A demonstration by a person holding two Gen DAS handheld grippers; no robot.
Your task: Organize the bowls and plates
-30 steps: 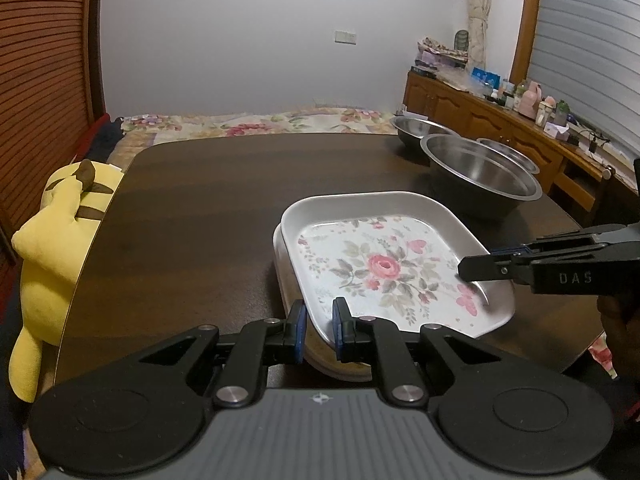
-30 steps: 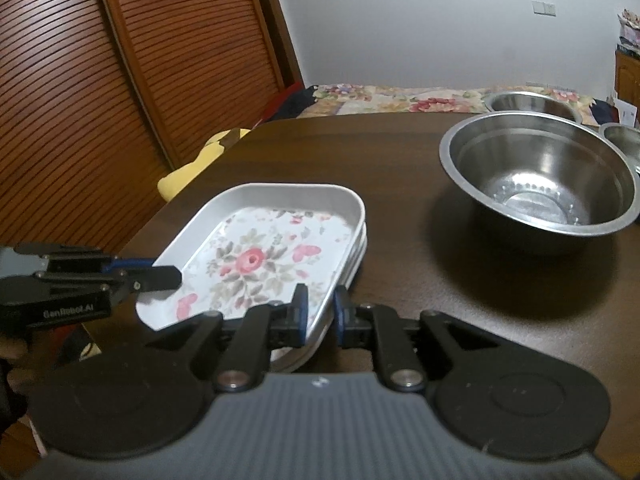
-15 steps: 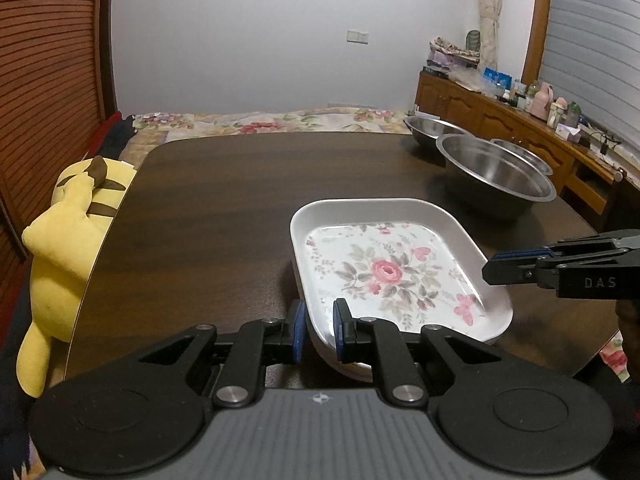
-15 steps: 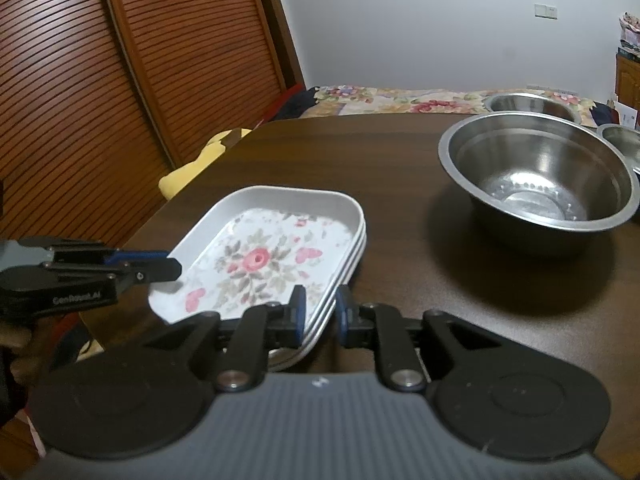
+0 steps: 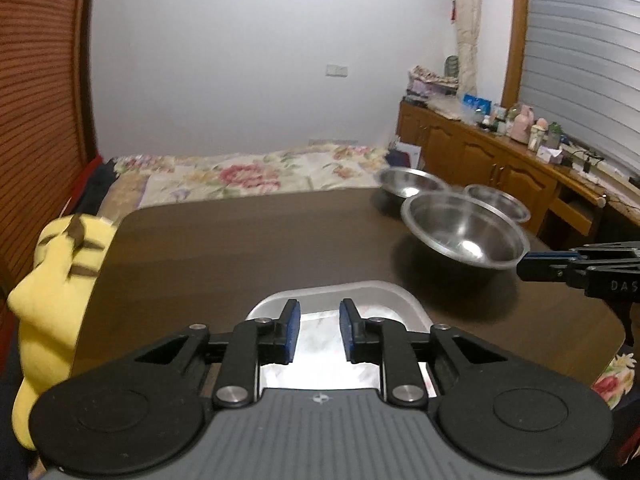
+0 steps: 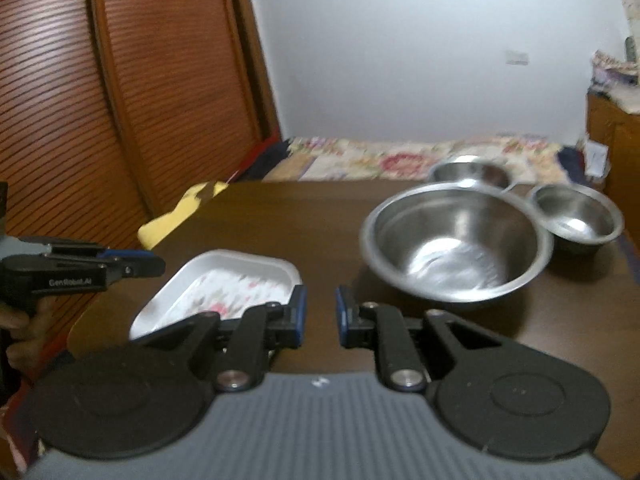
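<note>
We look along our two grippers over a dark wooden table [image 5: 240,248], the biggest thing in view, with a flowered bed [image 5: 248,176] past its far edge. Our left gripper [image 5: 319,330] hangs level above the near edge, its jaws parted with nothing between them; the right gripper [image 6: 319,314] sits level too, jaws likewise spread and empty. Each shows side-on in the other's view, fingers pointing across the table.

The big steel bowl [image 6: 456,240] stands upright on the right half of the table, mouth up. Beyond it stand two smaller steel bowls, one at the back [image 6: 470,172] and one to the right [image 6: 576,216], all close together; whether they touch we cannot tell. The flowered plate [image 6: 224,286] lies flat at the near left corner, below and just ahead of our left gripper, which covers its near part in that view. Its long side runs from the near edge toward the middle of the table. Blur hides whether another plate lies beneath it.

Against half a second ago, both pairs of jaws have spread wider and both grippers have lifted and drawn back. The plate now sits lower in both views, and more of the far room shows.

A yellow plush toy [image 5: 52,288] leans off the table's left side.
</note>
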